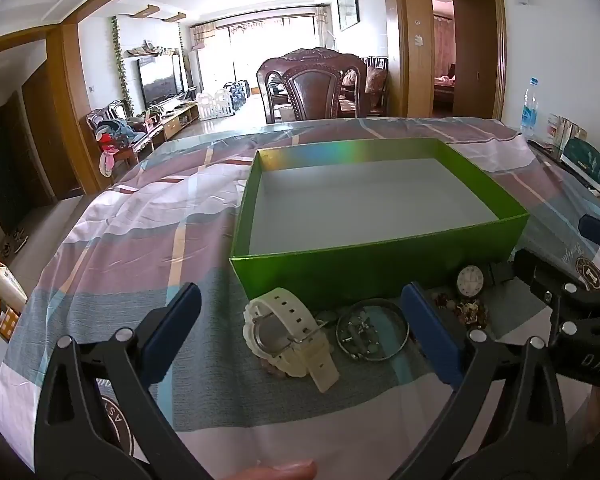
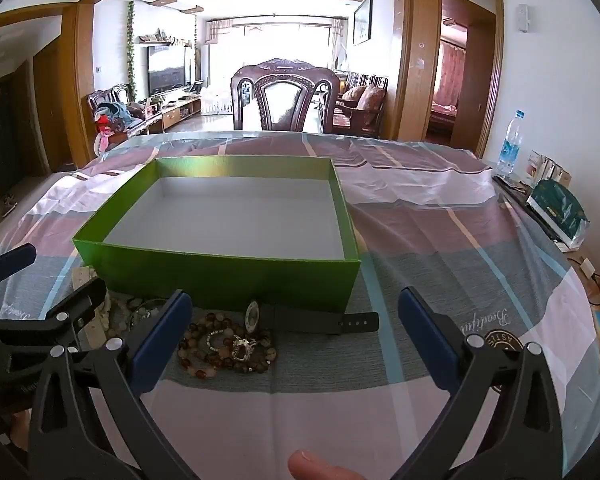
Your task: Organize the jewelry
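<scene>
An open green box point(image 1: 380, 268) with a white, empty inside stands on the table; it also shows in the right wrist view point(image 2: 228, 270). Jewelry lies in front of it: a white watch point(image 1: 296, 340), a silver bangle point(image 1: 372, 330), a black-strapped watch point(image 2: 312, 320) with a white face point(image 1: 470, 280), a brown bead bracelet point(image 2: 224, 346) and a ring point(image 2: 242, 348). My left gripper point(image 1: 300, 320) is open, above the white watch and bangle. My right gripper point(image 2: 296, 320) is open, above the beads and the black watch.
A checked cloth point(image 2: 440, 216) covers the table. A wooden chair point(image 2: 284, 96) stands at the far side. A water bottle point(image 2: 510, 144), a green bag point(image 2: 560, 212) and small packs sit at the right edge. The right gripper's arm shows in the left wrist view point(image 1: 572, 312).
</scene>
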Tool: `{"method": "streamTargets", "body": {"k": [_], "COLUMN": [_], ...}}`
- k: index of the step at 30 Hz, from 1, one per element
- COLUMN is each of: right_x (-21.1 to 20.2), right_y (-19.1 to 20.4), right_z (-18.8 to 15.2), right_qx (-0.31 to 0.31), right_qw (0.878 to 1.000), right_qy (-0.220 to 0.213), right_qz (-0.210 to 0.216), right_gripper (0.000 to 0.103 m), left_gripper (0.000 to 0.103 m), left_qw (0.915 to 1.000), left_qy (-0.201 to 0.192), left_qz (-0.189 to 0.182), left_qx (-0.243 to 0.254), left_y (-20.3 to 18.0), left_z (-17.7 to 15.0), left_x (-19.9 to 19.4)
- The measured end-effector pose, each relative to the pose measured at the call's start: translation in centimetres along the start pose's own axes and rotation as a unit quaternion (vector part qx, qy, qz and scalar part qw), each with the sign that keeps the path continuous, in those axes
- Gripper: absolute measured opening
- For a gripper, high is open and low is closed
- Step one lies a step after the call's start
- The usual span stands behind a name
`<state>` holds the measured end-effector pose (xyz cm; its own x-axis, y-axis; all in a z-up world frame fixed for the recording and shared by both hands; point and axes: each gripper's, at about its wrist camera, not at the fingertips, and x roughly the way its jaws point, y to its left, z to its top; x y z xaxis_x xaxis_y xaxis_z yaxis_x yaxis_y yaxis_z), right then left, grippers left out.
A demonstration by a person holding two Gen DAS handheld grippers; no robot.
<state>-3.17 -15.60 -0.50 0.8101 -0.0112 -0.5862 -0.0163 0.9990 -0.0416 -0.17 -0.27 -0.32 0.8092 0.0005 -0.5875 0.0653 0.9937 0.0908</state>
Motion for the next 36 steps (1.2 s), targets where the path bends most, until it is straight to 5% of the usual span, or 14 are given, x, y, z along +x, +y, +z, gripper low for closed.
{"method": "streamTargets", "body": {"k": [36], "right_x": [0.03], "right_y": [0.07], "right_z": [0.05], "right_qx": [-0.002], "right_qw": [1.000], "right_qy": [0.000], "right_qz": [-0.002], "right_gripper": [0.100], "left_gripper": [0.099], "left_qw": [1.0000], "left_qy": [0.005], "left_qz": [-0.004], "left_qx": [-0.003], "left_y": [-0.14], "left_z": [-0.17], "left_x": [0.22]}}
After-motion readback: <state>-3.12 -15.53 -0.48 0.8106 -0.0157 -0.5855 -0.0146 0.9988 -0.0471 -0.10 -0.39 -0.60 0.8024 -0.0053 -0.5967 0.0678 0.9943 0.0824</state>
